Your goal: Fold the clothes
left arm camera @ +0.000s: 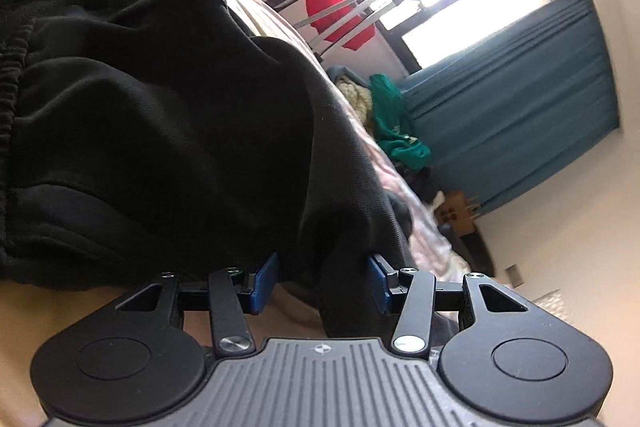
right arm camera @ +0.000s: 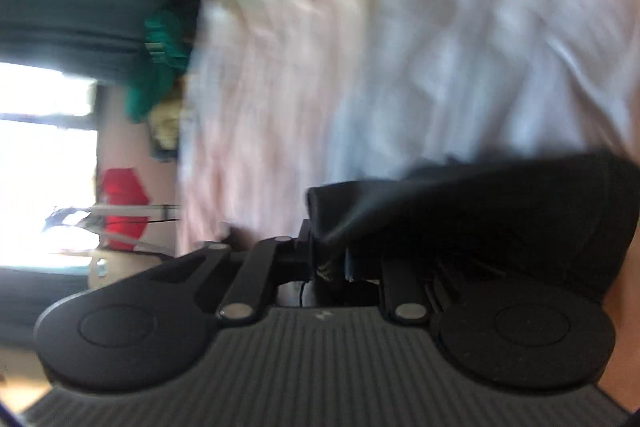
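A black garment with an elastic waistband (left arm camera: 160, 115) fills the left wrist view, lying on a pale bed sheet (left arm camera: 400, 183). My left gripper (left arm camera: 322, 281) is open, its blue pads (left arm camera: 265, 279) wide apart, with a fold of the black cloth hanging between them. In the blurred right wrist view my right gripper (right arm camera: 330, 259) is shut on an edge of the black garment (right arm camera: 480, 211), which drapes to the right over the fingers, above the white sheet (right arm camera: 400, 47).
A pile of clothes with a green garment (left arm camera: 396, 119) lies at the far side of the bed. A drying rack with a red garment (left arm camera: 340, 15) stands by the bright window. Teal curtains (left arm camera: 520, 99) hang beside it. A cardboard box (left arm camera: 454, 215) sits on the floor.
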### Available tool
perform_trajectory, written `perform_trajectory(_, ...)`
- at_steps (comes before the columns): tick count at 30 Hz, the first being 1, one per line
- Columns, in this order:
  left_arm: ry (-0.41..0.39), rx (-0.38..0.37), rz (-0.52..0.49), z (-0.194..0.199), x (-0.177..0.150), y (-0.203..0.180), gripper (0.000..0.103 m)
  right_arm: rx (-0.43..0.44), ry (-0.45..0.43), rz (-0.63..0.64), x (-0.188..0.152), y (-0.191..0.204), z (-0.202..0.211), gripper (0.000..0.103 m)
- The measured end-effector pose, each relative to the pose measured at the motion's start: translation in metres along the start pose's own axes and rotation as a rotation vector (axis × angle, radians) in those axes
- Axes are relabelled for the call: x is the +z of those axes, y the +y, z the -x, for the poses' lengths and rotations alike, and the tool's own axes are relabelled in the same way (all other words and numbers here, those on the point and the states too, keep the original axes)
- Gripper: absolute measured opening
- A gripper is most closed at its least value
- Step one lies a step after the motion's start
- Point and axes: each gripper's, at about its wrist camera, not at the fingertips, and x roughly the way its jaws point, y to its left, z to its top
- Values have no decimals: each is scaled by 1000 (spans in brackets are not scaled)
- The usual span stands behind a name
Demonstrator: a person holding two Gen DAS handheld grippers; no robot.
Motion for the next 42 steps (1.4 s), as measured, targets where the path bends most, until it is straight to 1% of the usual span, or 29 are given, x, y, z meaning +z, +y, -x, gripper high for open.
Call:
perform_trajectory(2,-2,-21,-8,0,0,-2,50,73,-56,108,2,30,13,13)
perform_trajectory(6,-12,-38,-2,3,1,-3,50,386,-216,330,2,63,64,13)
perform_trajectory(7,-15,-39,4,4,2,-3,50,431,-263,376,-1,59,76,12)
perform_trajectory(8,-20,-40,7,5,3,-3,50,438,-296,405,-4,50,85,12)
perform_trajectory(10,-30,-44,10,9,4,-3,50,383,-304,395,-8,21,93,12)
perform_trajectory(12,-40,-39,14,14,4,-3,50,260,-268,341,-6,-13,90,12)
perform_trajectory(13,-45,-35,18,16,4,-2,50,200,-243,305,-5,-32,87,12)
perform_trajectory(14,-48,-32,25,18,4,-1,50,141,-197,244,-4,-53,79,12)
perform_trajectory(15,-50,-30,36,20,4,0,50,87,-147,174,-3,-75,71,12)
perform_trajectory(16,-52,-27,46,22,4,1,50,54,-88,79,-2,-95,65,12)
perform_trajectory(18,-48,-18,59,24,3,2,50,40,4,-95,2,-124,54,13)
perform_trajectory(19,-45,-7,51,26,2,2,50,69,11,-168,3,-133,54,14)
perform_trajectory(21,-45,20,39,30,-1,1,50,168,7,-288,1,-143,57,16)
perform_trajectory(23,-32,19,47,31,-3,3,50,230,6,-301,-2,-142,58,25)
perform_trajectory(24,-25,18,50,30,-3,3,50,248,6,-301,-1,-142,58,40)
perform_trajectory(25,-24,21,49,29,-3,3,50,262,8,-313,1,-144,57,59)
perform_trajectory(26,-27,26,46,32,-1,7,50,272,6,-338,4,-149,53,67)
perform_trajectory(27,-32,34,43,31,0,8,50,276,-4,-365,5,-152,52,79)
perform_trajectory(28,-35,40,43,29,0,8,50,272,-21,-387,8,-155,51,82)
perform_trajectory(30,-30,47,52,24,1,10,50,255,-52,-415,17,-157,49,82)
perform_trajectory(33,-17,54,68,24,-1,15,50,210,-98,-435,31,-169,34,83)
perform_trajectory(34,-13,57,71,24,-2,17,50,206,-110,-431,35,-173,35,82)
perform_trajectory(35,-9,60,74,25,-4,20,50,213,-131,-398,37,-171,36,82)
perform_trajectory(36,-6,65,74,25,-4,21,50,220,-152,-365,38,-168,38,79)
perform_trajectory(37,-6,68,74,24,-4,21,50,227,-173,-332,40,-165,39,70)
perform_trajectory(38,-7,70,75,23,-3,22,50,234,-193,-298,42,-162,41,66)
perform_trajectory(39,-7,72,76,23,-2,23,50,240,-214,-265,44,-160,42,57)
perform_trajectory(40,-10,75,78,23,-3,24,50,247,-234,-232,46,-157,44,45)
perform_trajectory(42,-22,90,78,25,-4,22,50,260,-275,-165,49,-151,46,36)
